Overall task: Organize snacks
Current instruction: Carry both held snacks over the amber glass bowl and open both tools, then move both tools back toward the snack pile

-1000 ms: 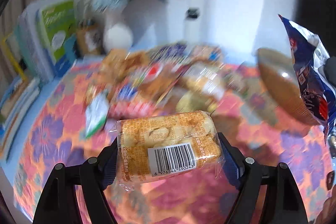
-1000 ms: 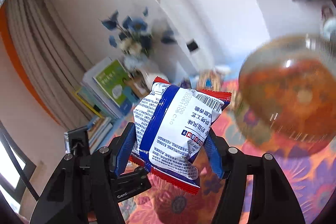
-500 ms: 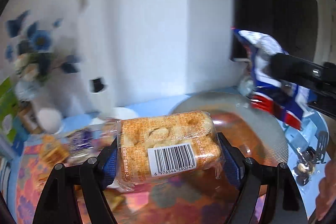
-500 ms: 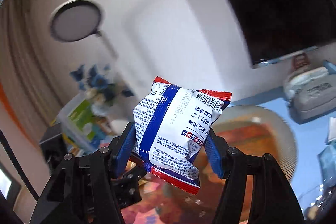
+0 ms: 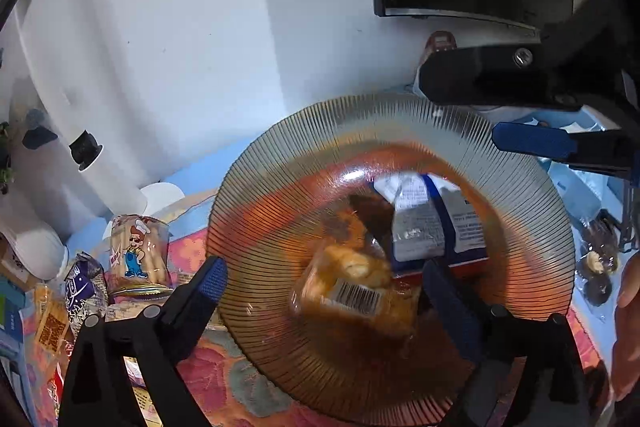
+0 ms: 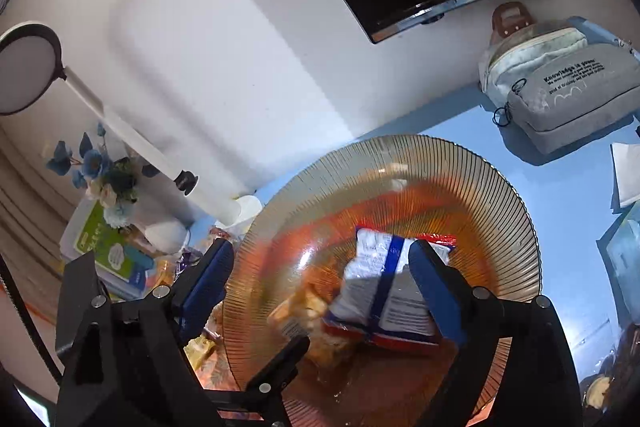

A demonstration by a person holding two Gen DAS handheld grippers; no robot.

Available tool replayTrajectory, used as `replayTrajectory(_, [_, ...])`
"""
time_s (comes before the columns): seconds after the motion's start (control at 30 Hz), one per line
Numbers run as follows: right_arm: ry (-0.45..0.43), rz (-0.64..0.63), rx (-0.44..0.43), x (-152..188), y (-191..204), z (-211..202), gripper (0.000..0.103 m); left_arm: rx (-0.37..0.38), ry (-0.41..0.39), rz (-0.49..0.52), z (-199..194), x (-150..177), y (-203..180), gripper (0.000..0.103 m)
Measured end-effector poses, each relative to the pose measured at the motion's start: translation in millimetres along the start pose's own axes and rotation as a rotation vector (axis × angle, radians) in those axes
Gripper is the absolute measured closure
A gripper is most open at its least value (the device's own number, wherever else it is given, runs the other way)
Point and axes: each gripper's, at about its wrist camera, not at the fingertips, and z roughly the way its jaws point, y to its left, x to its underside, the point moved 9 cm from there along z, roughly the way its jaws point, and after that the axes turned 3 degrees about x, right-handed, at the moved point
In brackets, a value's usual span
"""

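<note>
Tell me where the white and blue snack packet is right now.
The white and blue snack packet lies in the amber glass bowl, beside the orange bread pack, released between the open right gripper's fingers.

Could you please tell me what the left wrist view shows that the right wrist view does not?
Only the left wrist view shows the cartoon-chef snack jar and the purple packet beside it.

Only the right wrist view shows the grey pouch, the blue flowers and the round lamp.

Both show the ribbed glass bowl with the bread pack and the white-and-blue bag in it, and both hand-held grippers, left and right, jaws just opened, gripping nothing.
</note>
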Motion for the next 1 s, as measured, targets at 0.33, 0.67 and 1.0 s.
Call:
replayTrajectory(0.33, [-0.018, -0.022, -0.005, -5, 41, -8, 0.013, -0.018, -0.020, -0.075, -34, 10, 37, 0.005])
replayTrajectory(0.67, [-0.019, -0.183, -0.040, 18, 142, -5, 0.012, -0.091, -0.058, -0.209, -74, 46, 150, 0.005])
replayTrajectory(1.0, [0.075, -0.324, -0.124, 70, 226, 35, 0.010, -0.272, -0.086, -0.370, -127, 109, 279, 0.003])
